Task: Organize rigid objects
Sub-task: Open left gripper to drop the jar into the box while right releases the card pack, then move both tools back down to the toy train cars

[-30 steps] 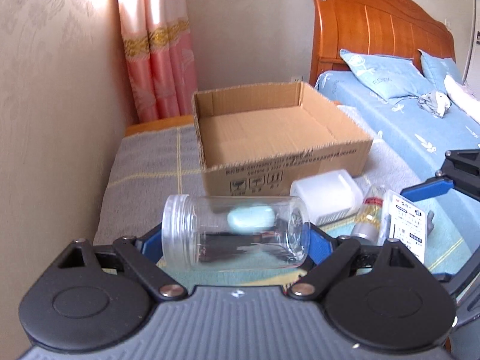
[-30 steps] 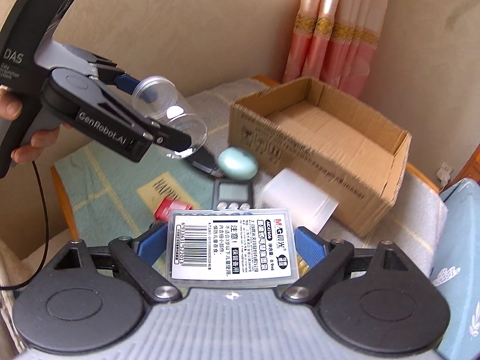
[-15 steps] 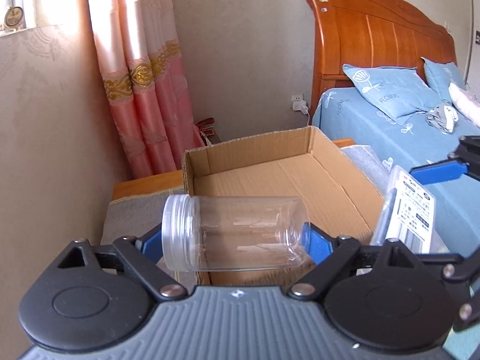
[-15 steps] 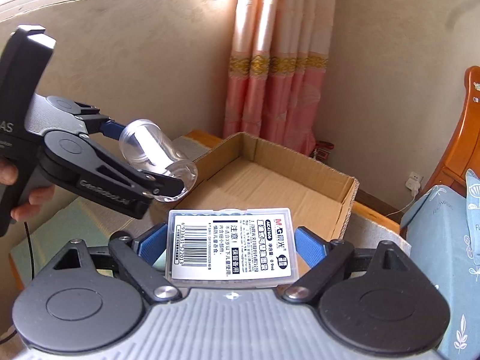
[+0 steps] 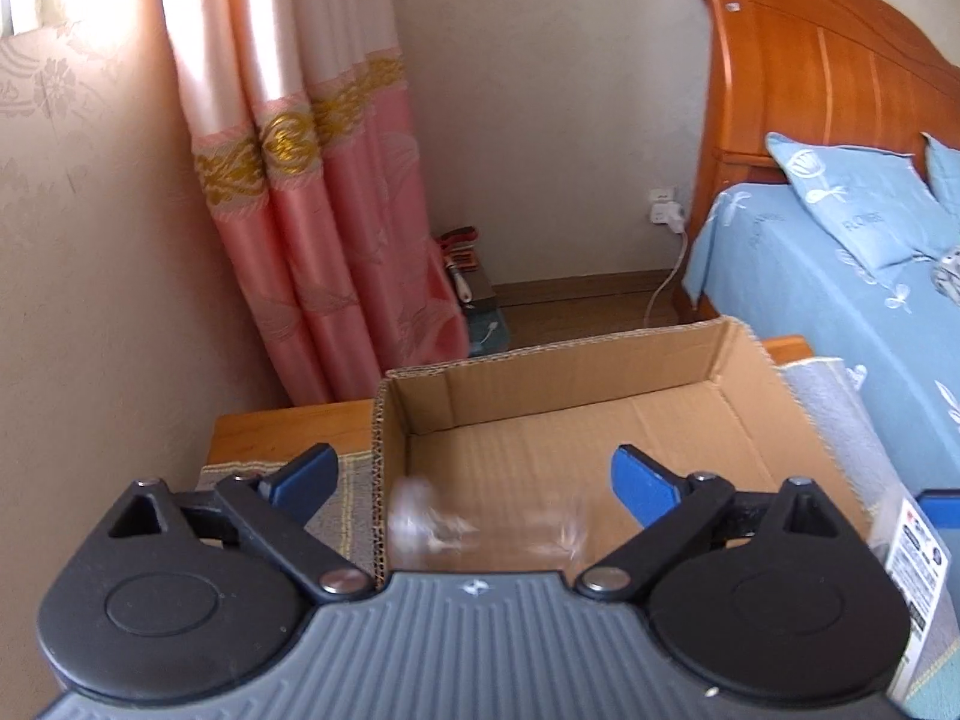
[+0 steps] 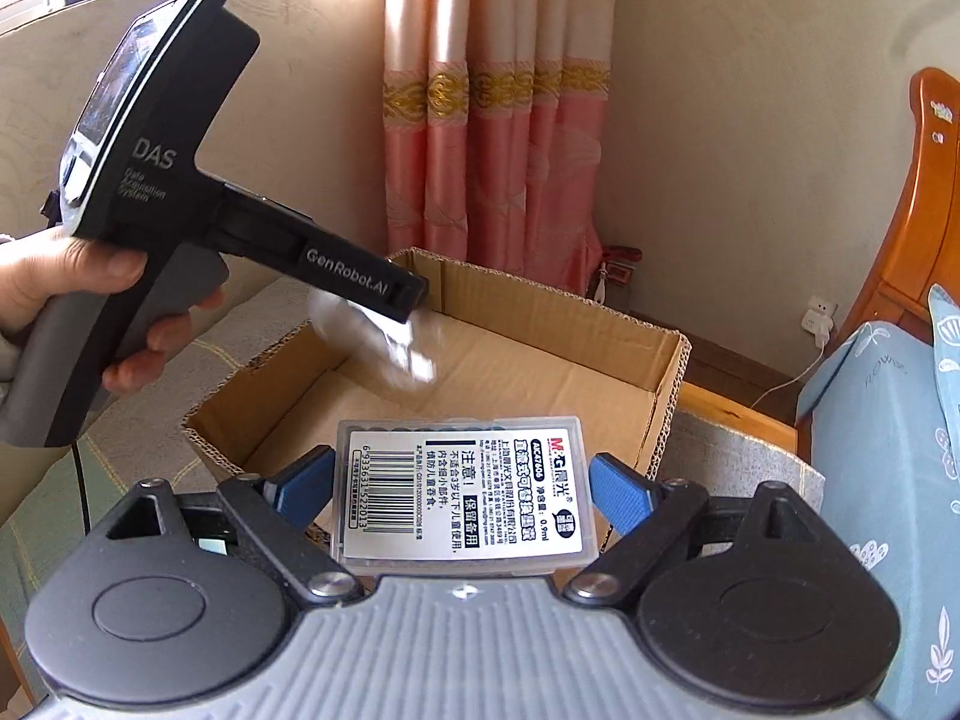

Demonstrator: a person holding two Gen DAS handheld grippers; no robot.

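An open cardboard box [image 5: 570, 372] stands on the cloth-covered table. My left gripper [image 5: 471, 474] hangs over its near left corner, jaws opening, pads clear of the clear plastic jar [image 5: 486, 534], which is a blur just below them inside the box. From the right wrist the same jar [image 6: 384, 342] shows as a smear under the left gripper's tip [image 6: 414, 300], over the box [image 6: 540, 324]. My right gripper [image 6: 462, 474] is shut on a clear plastic case with a barcode label [image 6: 462, 492], held above the box's near rim. The case [image 5: 918, 552] also peeks in at the left wrist view's right edge.
A pink curtain [image 5: 324, 228] and a beige wall stand behind the box. A bed with blue bedding [image 5: 840, 300] and a wooden headboard [image 5: 810, 90] lies to the right. A person's hand [image 6: 72, 282] holds the left gripper's handle. A wall socket [image 5: 663, 210] sits by the bed.
Both grippers moved forward over the box. The left jaws spread and let go of the jar, which now drops blurred into the box. The right gripper still grips the case.
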